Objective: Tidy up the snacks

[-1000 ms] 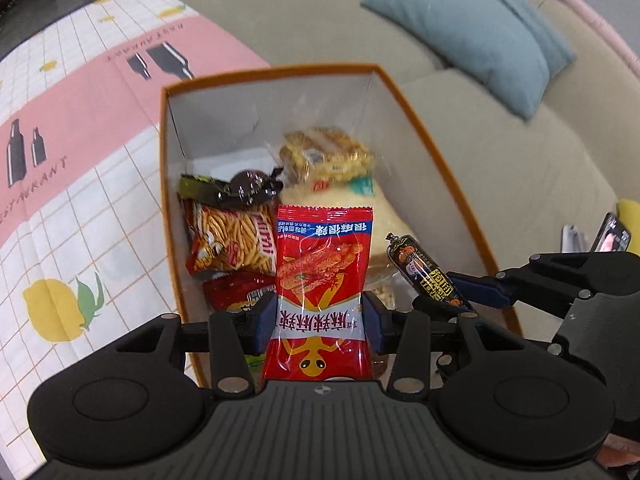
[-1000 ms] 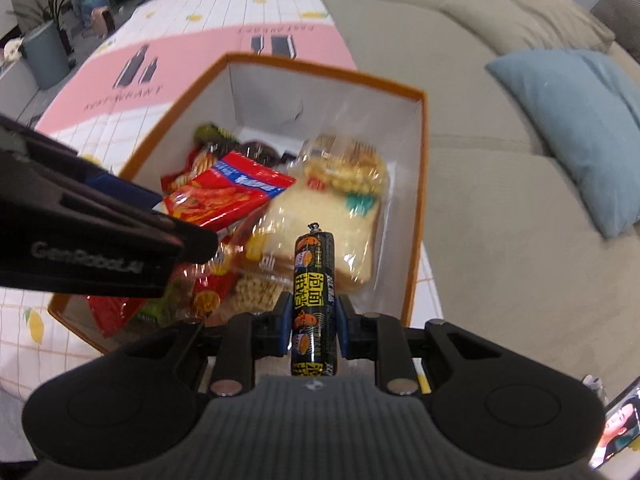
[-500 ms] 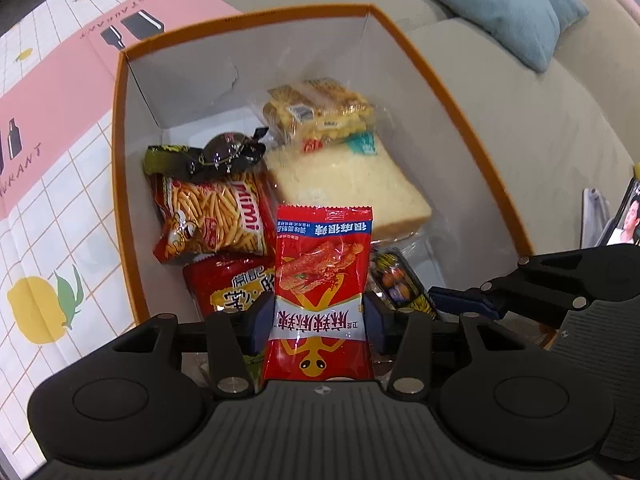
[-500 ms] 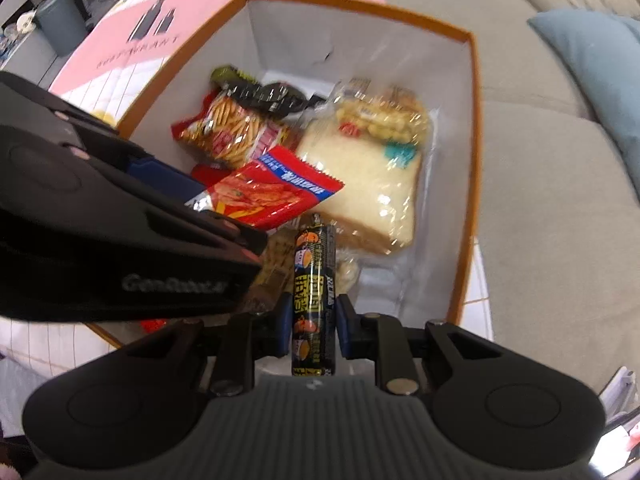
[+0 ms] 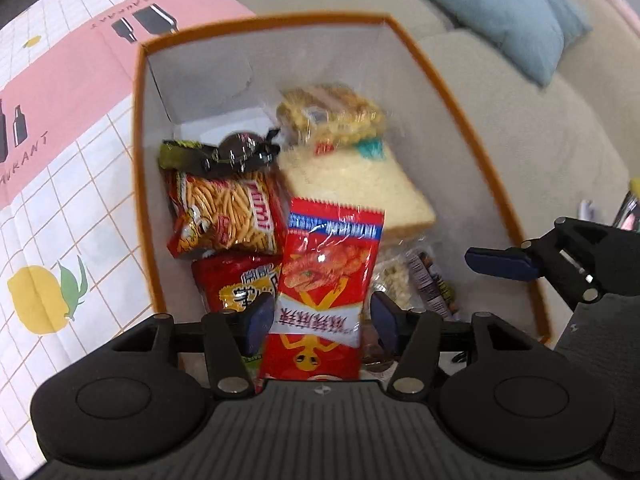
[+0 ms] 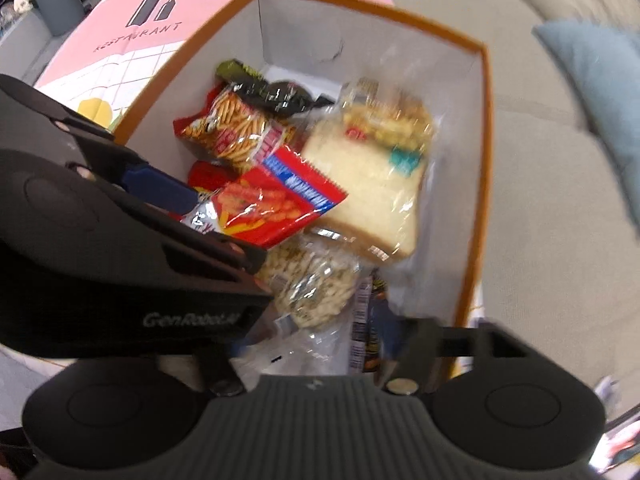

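One glossy red snack packet (image 5: 326,280), crinkled, printed with fried strips.

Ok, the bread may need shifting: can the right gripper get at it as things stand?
Probably yes. The right gripper is open above the box's near end, and the bagged bread slice lies straight ahead, uncovered on top. Only the red snack packet crowds its left edge.
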`<state>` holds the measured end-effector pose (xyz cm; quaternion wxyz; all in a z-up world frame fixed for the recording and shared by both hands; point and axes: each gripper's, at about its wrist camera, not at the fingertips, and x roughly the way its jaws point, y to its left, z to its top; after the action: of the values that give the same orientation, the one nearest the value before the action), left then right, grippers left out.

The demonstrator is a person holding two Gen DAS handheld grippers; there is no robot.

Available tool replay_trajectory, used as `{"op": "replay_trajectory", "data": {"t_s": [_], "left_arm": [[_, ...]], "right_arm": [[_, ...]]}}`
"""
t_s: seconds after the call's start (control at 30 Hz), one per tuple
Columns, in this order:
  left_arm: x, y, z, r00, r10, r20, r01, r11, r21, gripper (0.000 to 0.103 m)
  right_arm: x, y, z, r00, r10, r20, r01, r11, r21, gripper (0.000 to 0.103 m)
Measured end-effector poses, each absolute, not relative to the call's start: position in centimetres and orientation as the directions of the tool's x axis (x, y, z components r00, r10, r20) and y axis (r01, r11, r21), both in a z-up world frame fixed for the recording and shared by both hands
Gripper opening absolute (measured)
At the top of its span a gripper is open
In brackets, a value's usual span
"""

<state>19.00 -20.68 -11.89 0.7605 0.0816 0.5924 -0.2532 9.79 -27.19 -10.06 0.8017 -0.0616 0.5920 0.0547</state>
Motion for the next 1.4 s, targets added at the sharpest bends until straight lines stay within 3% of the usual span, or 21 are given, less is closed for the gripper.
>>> {"op": "replay_trajectory", "data": {"t_s": [0.2,0.4,0.7,1.03,1.17,1.4], "left_arm": [[18.3,-18.8,-8.1,0.265,-0.354,-0.897,0.492,0.85,-0.19,0.067],[16.6,-16.9,-3.1,0.424,-0.379,-0.823,0.525,0.843,-0.119,0.068],[11.6,-12.2,4.1,0.697,-0.309,-0.648,0.45,0.891,0.059,0.069],[5.6,-8.8,6.2,0.861,-0.17,-0.479,0.313,0.92,0.237,0.074],[4.2,-7.8,6.2,0.878,-0.133,-0.46,0.269,0.932,0.243,0.087],[2.8,-6.8,3.7,0.852,-0.143,-0.504,0.293,0.927,0.233,0.087]], "right_arm": [[9.2,-26.6,-7.6,0.357,-0.021,-0.934,-0.168,0.982,-0.087,0.073],[8.3,-25.6,-4.3,0.446,-0.053,-0.893,-0.149,0.98,-0.133,0.073],[4.2,-22.9,2.6,0.7,-0.036,-0.713,-0.084,0.988,-0.132,0.074],[-2.2,-20.1,5.9,0.867,-0.017,-0.498,-0.007,0.999,-0.046,0.077],[-4.5,-18.9,6.5,0.9,0.003,-0.437,-0.004,1.0,-0.002,0.077],[-7.8,-17.3,5.3,0.915,0.005,-0.402,0.003,1.0,0.017,0.078]]}}
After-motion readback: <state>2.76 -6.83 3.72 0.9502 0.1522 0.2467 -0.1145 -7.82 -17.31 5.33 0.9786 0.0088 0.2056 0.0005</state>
